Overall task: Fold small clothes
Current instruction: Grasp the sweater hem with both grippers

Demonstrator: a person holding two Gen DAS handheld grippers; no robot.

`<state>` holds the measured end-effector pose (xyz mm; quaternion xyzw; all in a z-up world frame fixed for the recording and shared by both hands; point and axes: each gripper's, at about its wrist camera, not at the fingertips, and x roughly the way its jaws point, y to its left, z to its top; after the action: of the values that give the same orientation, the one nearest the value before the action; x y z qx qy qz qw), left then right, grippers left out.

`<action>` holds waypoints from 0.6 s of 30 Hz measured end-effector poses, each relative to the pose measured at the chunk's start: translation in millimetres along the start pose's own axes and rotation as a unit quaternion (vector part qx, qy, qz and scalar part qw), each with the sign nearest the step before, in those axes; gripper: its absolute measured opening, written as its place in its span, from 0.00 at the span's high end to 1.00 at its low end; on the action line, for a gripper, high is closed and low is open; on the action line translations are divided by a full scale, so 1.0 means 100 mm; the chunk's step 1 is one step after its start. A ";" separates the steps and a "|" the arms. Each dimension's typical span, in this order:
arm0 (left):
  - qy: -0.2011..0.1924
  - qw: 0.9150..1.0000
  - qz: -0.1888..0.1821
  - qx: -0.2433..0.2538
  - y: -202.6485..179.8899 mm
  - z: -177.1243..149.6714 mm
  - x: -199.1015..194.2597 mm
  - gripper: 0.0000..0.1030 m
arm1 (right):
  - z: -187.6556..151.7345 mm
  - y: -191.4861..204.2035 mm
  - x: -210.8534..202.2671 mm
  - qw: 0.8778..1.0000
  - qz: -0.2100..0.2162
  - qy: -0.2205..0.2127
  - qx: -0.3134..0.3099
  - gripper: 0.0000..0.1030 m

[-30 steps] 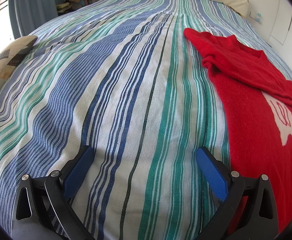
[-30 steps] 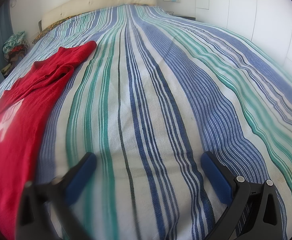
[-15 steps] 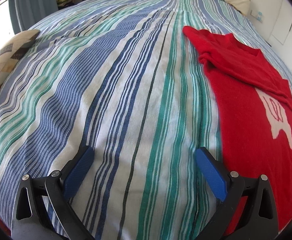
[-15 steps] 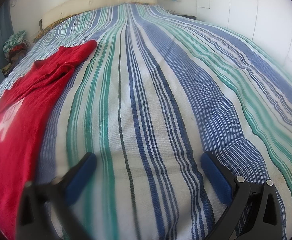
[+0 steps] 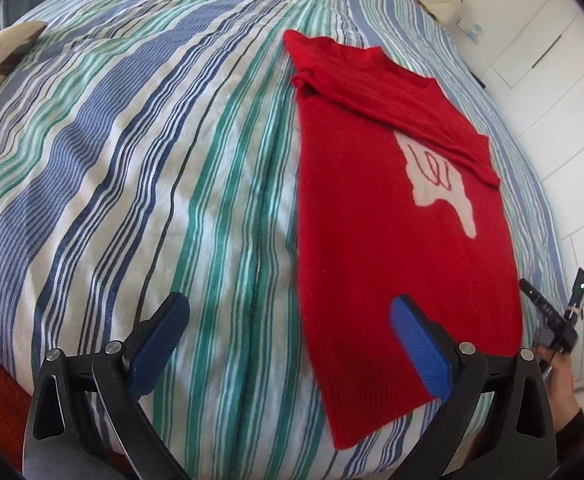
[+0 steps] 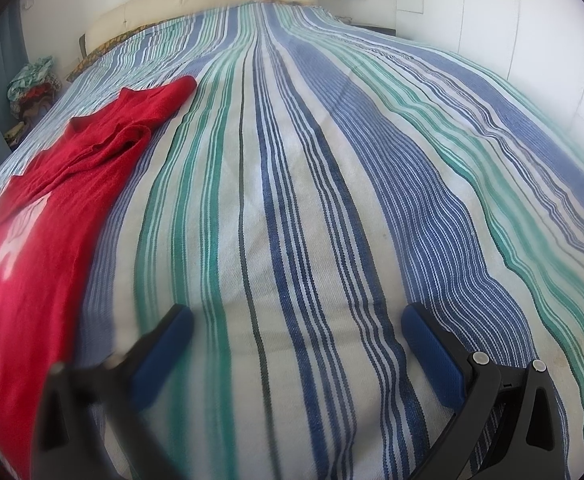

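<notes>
Left gripper point(image 5: 287, 312) shifted toward red sweater point(image 5: 392, 200) | both jaws released, empty

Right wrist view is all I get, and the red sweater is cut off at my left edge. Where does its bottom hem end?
Observer: The left wrist view shows the whole red sweater; its hem stops just short of the near edge of the striped bedspread.
Operator: Anything on its front?
Observer: A white motif with red lines; one sleeve is folded across above it.
Operator: Where is the left gripper?
Observer: The left gripper is open, its right finger over the sweater's lower part.
</notes>
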<state>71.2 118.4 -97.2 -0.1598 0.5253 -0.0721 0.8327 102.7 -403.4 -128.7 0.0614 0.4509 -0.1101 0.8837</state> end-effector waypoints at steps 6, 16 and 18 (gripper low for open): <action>0.031 0.998 -0.054 0.015 -0.08 -0.25 0.01 0.03 | 0.13 0.25 -0.52 0.990 0.120 0.041 -0.059 0.05; 0.040 0.997 0.002 0.070 -0.27 -0.37 0.13 0.29 | -0.47 0.59 -0.52 0.925 0.319 0.205 0.029 0.26; 0.059 0.996 -0.016 0.072 -0.28 -0.41 0.16 0.48 | -0.59 0.66 -0.48 0.919 0.324 0.221 0.037 0.31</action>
<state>42.8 79.3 -117.9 -0.1034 0.5639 -0.1324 0.8086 45.9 -320.2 -123.7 0.2597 0.5860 0.1819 0.7457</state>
